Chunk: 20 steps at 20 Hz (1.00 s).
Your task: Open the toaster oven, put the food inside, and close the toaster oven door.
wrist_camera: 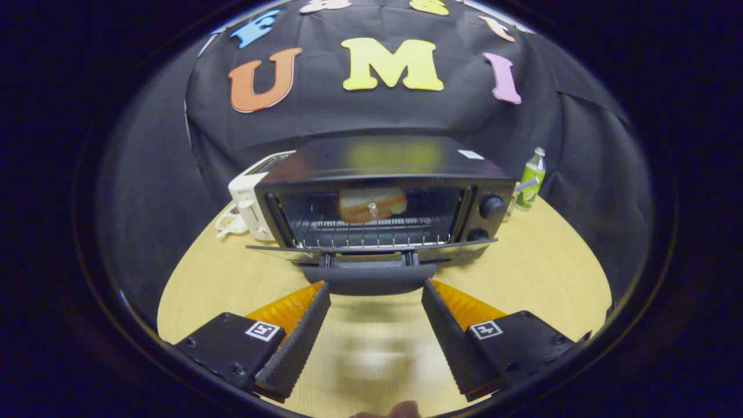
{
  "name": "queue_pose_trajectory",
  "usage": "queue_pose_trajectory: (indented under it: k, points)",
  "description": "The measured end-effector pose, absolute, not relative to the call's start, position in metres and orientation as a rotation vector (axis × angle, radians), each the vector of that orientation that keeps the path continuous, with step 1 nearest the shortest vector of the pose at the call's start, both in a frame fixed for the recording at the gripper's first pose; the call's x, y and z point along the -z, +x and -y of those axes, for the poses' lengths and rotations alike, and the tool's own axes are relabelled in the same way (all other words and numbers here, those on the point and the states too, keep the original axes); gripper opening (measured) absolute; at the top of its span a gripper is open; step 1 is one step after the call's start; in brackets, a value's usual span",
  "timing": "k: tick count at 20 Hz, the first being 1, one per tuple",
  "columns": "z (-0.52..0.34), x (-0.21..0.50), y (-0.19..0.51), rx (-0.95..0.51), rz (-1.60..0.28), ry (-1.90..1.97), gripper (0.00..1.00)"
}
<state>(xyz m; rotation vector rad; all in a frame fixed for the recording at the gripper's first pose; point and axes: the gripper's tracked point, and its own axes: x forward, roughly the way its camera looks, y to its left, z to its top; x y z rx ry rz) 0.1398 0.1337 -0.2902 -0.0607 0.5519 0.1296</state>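
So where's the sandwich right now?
The sandwich lies on the wire rack inside the toaster oven, whose door hangs open, just beyond the open gripper.

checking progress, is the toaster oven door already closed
No, the toaster oven door hangs open, with the sandwich on the rack inside.

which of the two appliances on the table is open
The black toaster oven, door folded down just ahead of the open gripper; the white toaster sits beside it.
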Motion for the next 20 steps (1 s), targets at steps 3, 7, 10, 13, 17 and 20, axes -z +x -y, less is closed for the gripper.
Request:
queue_pose_trajectory:
  k: [3, 7, 10, 13, 17, 20]
  points:
    - [-0.135, 0.241, 0.150, -0.143, -0.476, -0.050, 1.00]
    - [-0.132, 0.154, 0.140, -0.172, -0.343, -0.048, 1.00]
    - [-0.124, 0.085, 0.119, -0.182, -0.235, -0.011, 1.00]
    - [-0.113, 0.025, 0.094, -0.173, -0.144, 0.038, 1.00]
    - [-0.099, -0.025, 0.060, -0.149, -0.073, 0.026, 1.00]
    - [-0.092, -0.045, 0.025, -0.159, -0.045, 0.001, 1.00]
